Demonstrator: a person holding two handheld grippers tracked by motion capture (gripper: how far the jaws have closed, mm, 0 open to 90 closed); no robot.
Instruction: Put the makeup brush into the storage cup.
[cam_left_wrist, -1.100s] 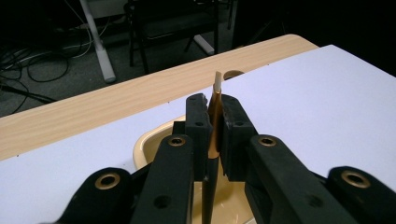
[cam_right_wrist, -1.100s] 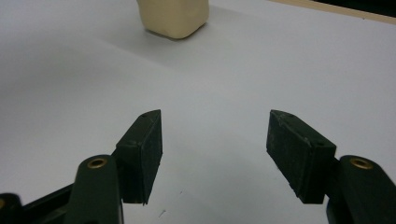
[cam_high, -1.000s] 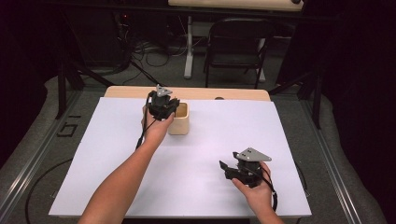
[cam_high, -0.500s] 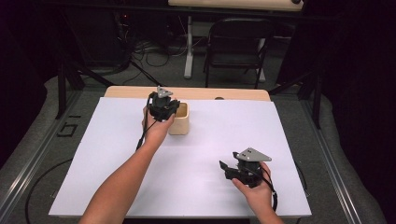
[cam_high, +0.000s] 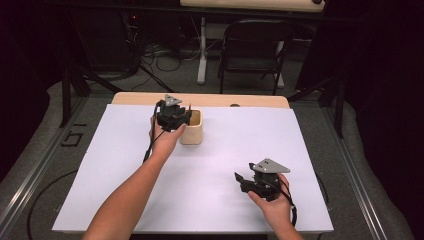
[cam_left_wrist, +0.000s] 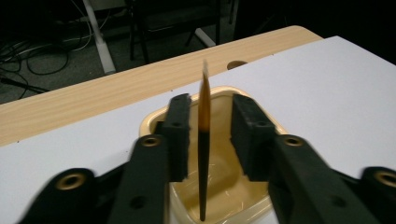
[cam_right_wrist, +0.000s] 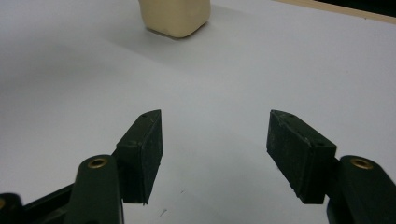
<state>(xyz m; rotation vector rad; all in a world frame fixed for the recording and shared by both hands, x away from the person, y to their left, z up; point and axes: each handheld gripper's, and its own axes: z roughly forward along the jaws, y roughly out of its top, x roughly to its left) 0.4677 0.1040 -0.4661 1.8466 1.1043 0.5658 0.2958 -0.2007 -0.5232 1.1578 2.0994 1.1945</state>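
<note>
High view: the left claw (cam_high: 181, 116) hangs at the near-left rim of the cup (cam_high: 194, 134), which stands toward the back of the white worktop (cam_high: 125, 165), left of centre. A thin brush (cam_high: 189, 109) pokes up at the cup's mouth, right by that claw. The right claw (cam_high: 241, 180) sits low over the worktop near the front right corner, well apart from the cup, pointing left.

Left gripper view: here is the close look. The left claw (cam_left_wrist: 211, 135) straddles the brush (cam_left_wrist: 203, 149), which stands almost upright with its lower end down inside the cup (cam_left_wrist: 233, 186). The jaws have just been opening; there is a clear gap on each side of the brush handle, so nothing is gripped.

Right gripper view: the right claw (cam_right_wrist: 215, 140) stands wide apart with bare worktop (cam_right_wrist: 210, 84) between its pads, holding nothing. The cup (cam_right_wrist: 175, 16) shows far ahead at the top edge.
</note>
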